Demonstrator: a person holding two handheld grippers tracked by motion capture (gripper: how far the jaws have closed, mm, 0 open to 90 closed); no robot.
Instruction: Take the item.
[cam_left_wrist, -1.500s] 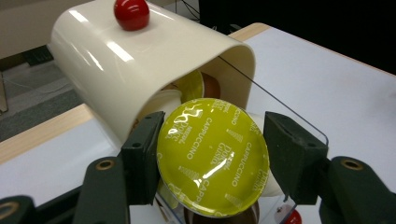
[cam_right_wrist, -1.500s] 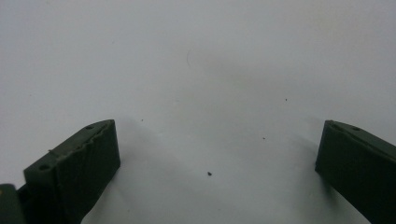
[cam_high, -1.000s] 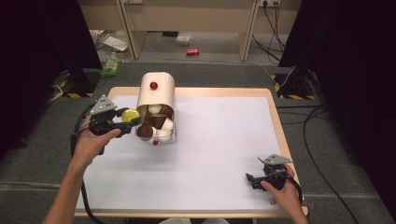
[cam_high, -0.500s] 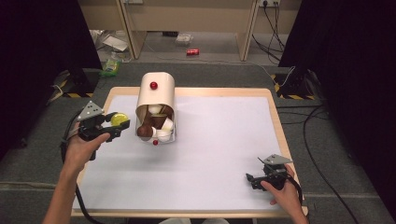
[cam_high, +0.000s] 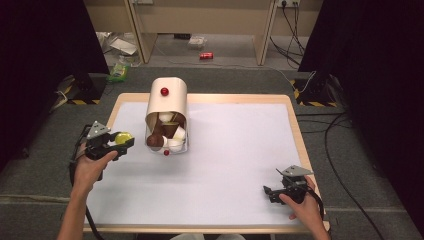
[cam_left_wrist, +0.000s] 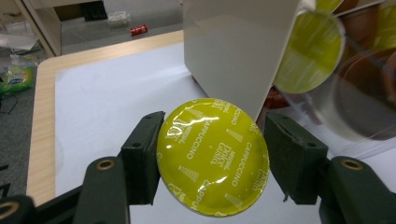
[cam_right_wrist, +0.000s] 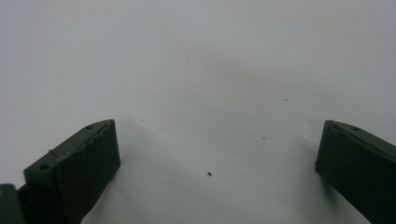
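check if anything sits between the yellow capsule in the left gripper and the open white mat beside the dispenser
Nothing visible does. The left gripper holds the yellow capsule over bare white mat, left of the dispenser, whose wall stands behind it.

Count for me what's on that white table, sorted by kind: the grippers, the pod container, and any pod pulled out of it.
Grippers: 2, the left gripper and the right gripper
Pod dispenser, with more pods inside, too jumbled to count: 1
Yellow cappuccino pod held outside the dispenser: 1
Total: 4
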